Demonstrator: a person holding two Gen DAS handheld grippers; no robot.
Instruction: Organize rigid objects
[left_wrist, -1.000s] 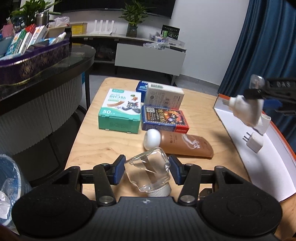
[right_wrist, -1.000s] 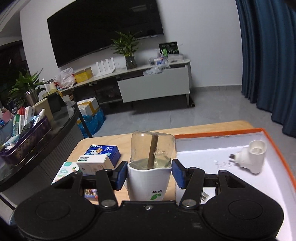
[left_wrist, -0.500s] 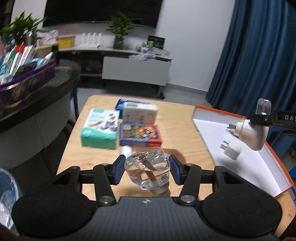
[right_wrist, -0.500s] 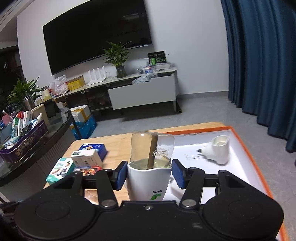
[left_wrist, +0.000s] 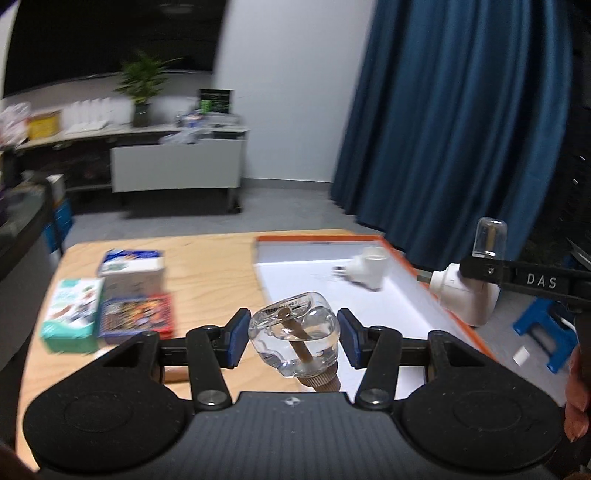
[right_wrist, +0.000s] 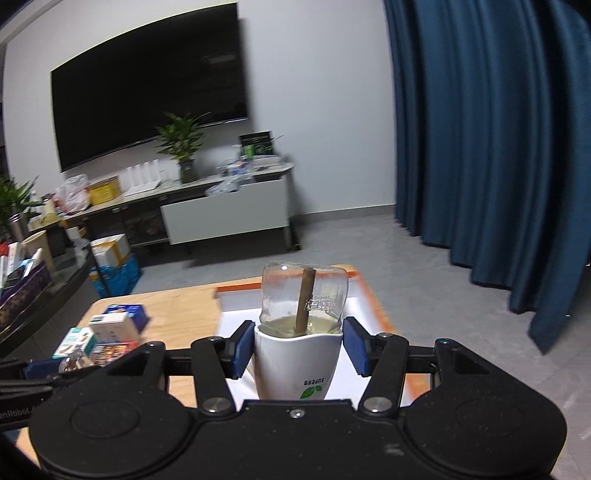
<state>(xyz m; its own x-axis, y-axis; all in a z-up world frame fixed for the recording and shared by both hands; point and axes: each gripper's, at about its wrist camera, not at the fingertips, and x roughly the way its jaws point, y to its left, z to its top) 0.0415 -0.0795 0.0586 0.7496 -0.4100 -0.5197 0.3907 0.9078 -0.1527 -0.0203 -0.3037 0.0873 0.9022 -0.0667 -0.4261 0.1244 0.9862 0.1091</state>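
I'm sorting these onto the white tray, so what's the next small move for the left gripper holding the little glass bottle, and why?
Probably ease the left gripper forward and down over the white tray. Its fingers hold the small glass bottle above the tray's near edge, and bare tray lies ahead, short of the white plug-in unit.

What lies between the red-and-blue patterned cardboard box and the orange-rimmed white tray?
Nothing: only bare wooden table separates the red-and-blue patterned cardboard box and the orange-rimmed white tray, seen in the left wrist view.

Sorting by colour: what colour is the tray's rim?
Orange rim on the tray, clearest in left wrist view.
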